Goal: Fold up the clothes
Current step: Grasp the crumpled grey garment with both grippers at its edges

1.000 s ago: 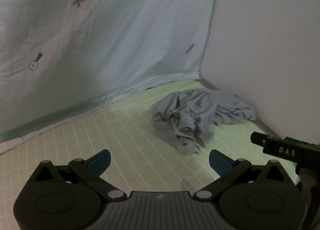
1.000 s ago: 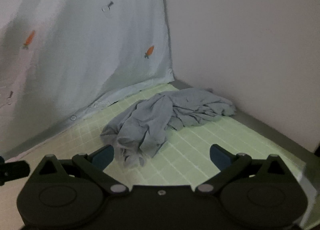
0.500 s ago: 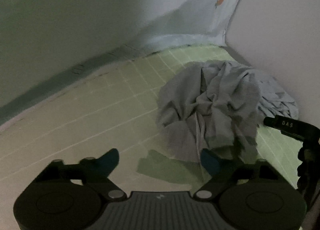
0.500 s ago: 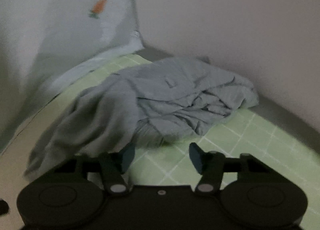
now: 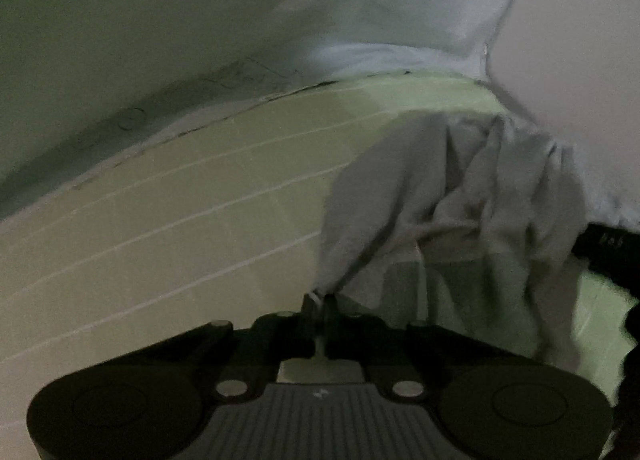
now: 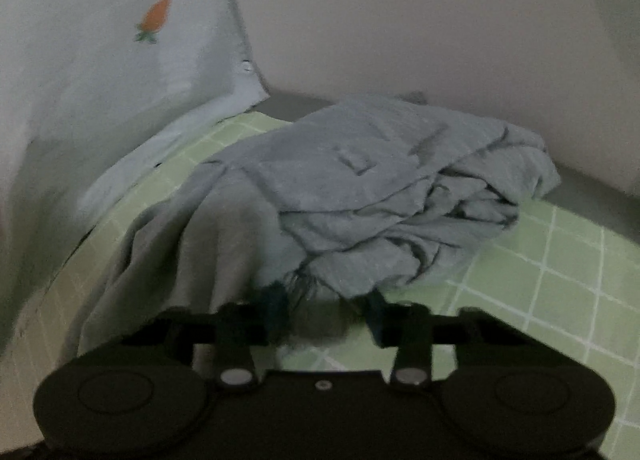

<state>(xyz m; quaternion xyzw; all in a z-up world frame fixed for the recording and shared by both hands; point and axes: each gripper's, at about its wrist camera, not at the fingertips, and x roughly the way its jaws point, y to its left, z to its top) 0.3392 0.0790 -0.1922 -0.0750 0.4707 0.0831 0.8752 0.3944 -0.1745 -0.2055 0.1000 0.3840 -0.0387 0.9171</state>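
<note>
Here the left gripper (image 5: 319, 302) is clamped on an edge of the crumpled grey garment (image 6: 360, 196) on the green checked sheet (image 6: 560, 284) — the right gripper (image 6: 326, 310) has just been closing, bunched cloth between its fingers.

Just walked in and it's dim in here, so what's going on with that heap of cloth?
A person with a gripper in each hand is starting to fold a crumpled grey garment lying on a green checked sheet. The left gripper has just closed and pinches a corner of the cloth. The right gripper has been closing around a frayed edge that lies between its fingers; whether they press on it yet is unclear. Most of the garment is bunched up, nothing folded so far.
</note>
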